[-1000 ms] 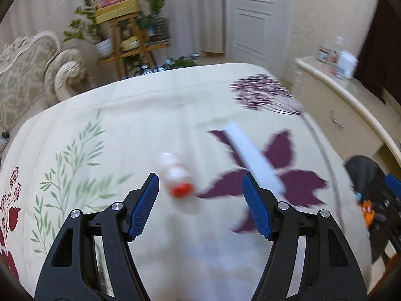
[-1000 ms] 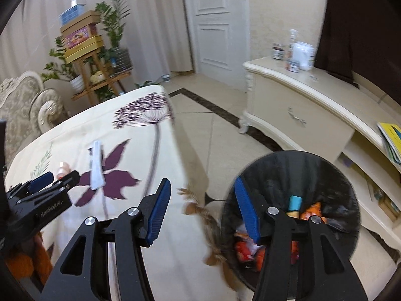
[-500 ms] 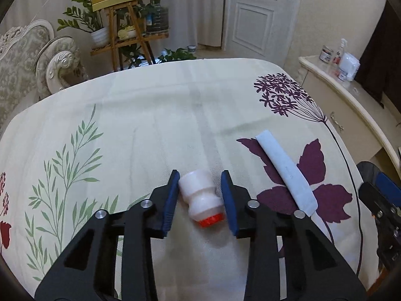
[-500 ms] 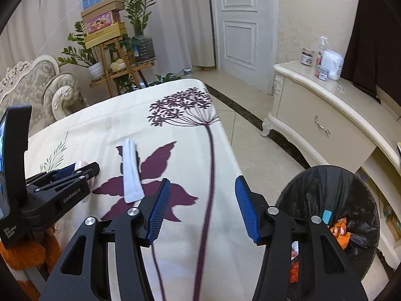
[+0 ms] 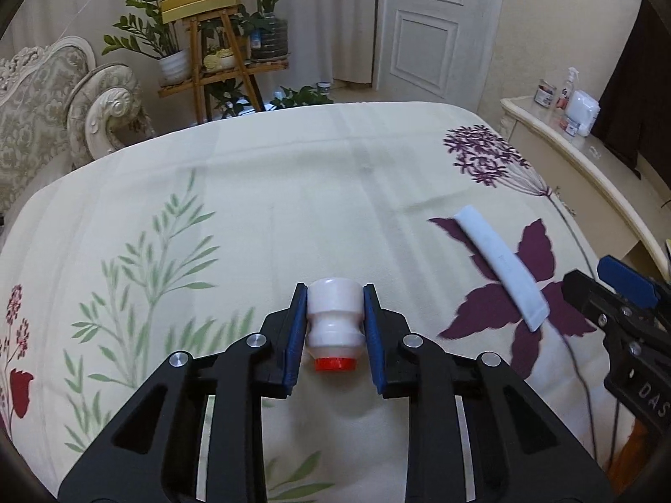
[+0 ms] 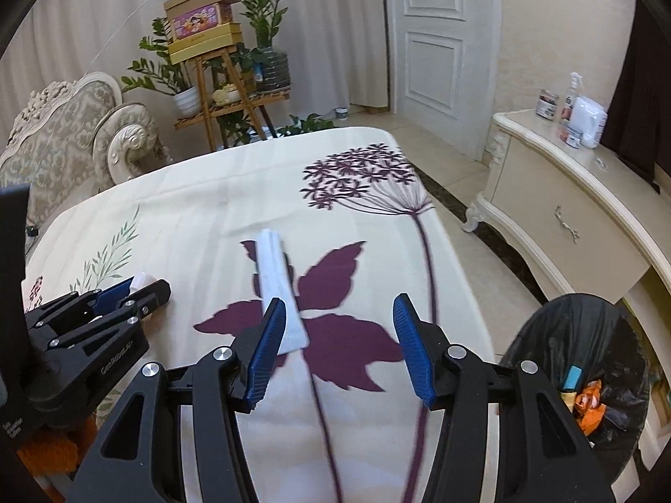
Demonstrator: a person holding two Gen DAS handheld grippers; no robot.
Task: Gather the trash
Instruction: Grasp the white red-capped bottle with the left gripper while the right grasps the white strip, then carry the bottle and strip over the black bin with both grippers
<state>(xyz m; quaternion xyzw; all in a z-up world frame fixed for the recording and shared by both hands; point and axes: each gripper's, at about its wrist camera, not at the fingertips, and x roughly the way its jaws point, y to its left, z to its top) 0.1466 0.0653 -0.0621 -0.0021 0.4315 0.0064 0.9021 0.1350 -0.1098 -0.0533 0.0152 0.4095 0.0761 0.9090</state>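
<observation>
Jaws closing, left gripper (image 5: pixel 331 318) | on white bottle (image 5: pixel 333 320) (red-capped)

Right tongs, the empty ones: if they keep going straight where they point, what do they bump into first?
Probably the bedspread. The right tongs angle down at its purple leaf print, and the white strip lies just inside the left finger, so they might brush that first.

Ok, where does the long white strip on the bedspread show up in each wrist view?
Left wrist view: the white strip lies at the right of the picture, slanting across the purple leaf print, clear of the left tongs.
Right wrist view: the strip runs down the middle-left, its near end beside the left blue pad of the right tongs.
Shared landmark: the purple leaf print under the strip.
</observation>
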